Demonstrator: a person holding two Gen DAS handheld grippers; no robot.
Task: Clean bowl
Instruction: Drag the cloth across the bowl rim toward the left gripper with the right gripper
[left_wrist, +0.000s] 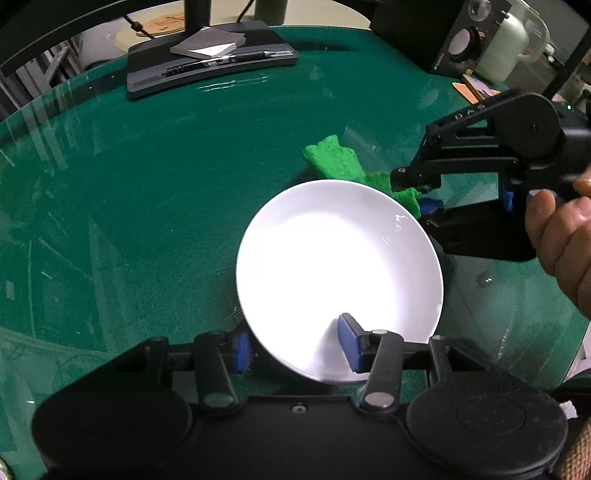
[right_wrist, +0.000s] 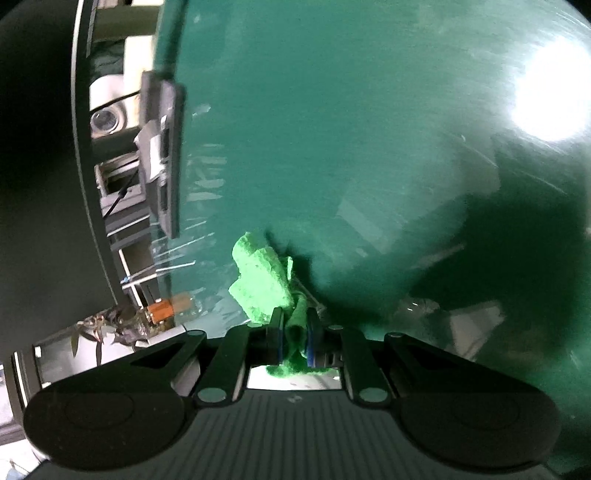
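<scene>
The white bowl (left_wrist: 340, 280) sits on the green tabletop (left_wrist: 147, 184), tilted, in the near middle of the left wrist view. The left hand-held gripper (left_wrist: 295, 347) straddles the bowl's near rim: one blue pad (left_wrist: 349, 341) lies inside the bowl and the other (left_wrist: 242, 350) is outside by the wall, but whether both pads press on the rim I cannot tell.

The left wrist view alone shows the bowl. It also shows the right hand-held gripper (left_wrist: 424, 195) from the side, held by a hand (left_wrist: 561, 236) at the right edge, just beyond the bowl's far right rim, with a green sponge (left_wrist: 343, 166) trailing from it toward the tabletop's middle. At the far edge stand a dark monitor base (left_wrist: 207, 62) and, at the far right corner, a speaker (left_wrist: 465, 37).

The right wrist view shows what the left cannot: the right hand-held gripper (right_wrist: 295, 339) has its fingers nearly together, pinching a fold of the sponge (right_wrist: 262, 284), the rest of which sticks out ahead over the tabletop (right_wrist: 369, 129). A bright lamp glare (right_wrist: 550, 103) lies on the glass at upper right. This view is somewhat blurred.
</scene>
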